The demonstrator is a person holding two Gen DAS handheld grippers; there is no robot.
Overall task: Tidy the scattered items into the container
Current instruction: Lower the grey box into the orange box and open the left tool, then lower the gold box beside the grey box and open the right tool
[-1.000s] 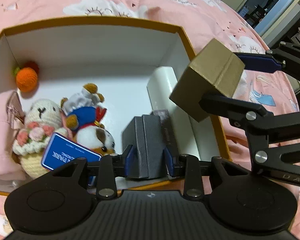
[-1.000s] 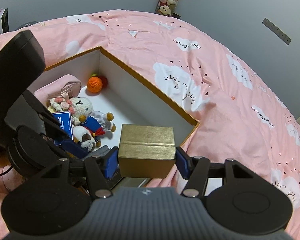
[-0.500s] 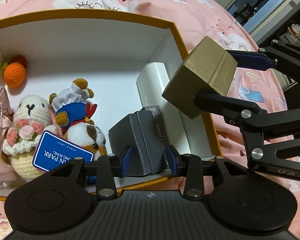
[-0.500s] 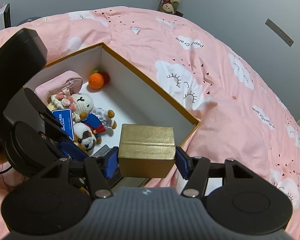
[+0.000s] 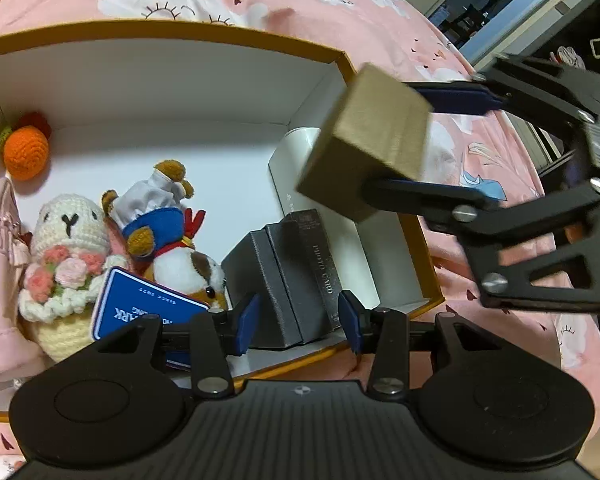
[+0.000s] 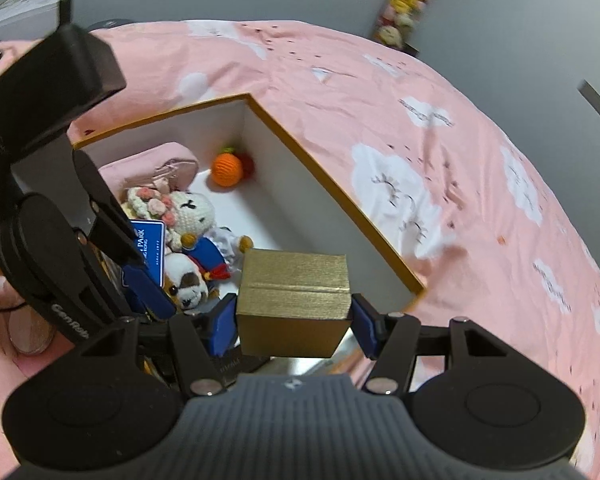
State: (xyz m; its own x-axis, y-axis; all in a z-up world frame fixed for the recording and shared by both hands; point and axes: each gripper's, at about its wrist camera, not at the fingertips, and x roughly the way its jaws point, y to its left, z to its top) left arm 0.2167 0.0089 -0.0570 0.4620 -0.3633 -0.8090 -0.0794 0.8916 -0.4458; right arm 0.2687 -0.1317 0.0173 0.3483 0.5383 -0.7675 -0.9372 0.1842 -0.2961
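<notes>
- the gold box point(image 6: 294, 300) is clamped between the blue pads of the right gripper point(image 6: 294, 320), held in the air above the near right corner of the container point(image 6: 340, 200).
- the left gripper point(image 5: 298, 318) is seen low at the container's near wall; its jaws are opening, with the dark grey boxes point(image 5: 284, 276) standing between the pads, not pressed.
- inside the container are seen a white box point(image 5: 300, 160), a crocheted bunny point(image 5: 66, 248), a plush in blue point(image 5: 168, 232), a blue card point(image 5: 140, 312), an orange crochet fruit point(image 5: 25, 152) and a pink pouch point(image 6: 156, 164).
- the container rests on a pink bed point(image 6: 420, 120).
</notes>
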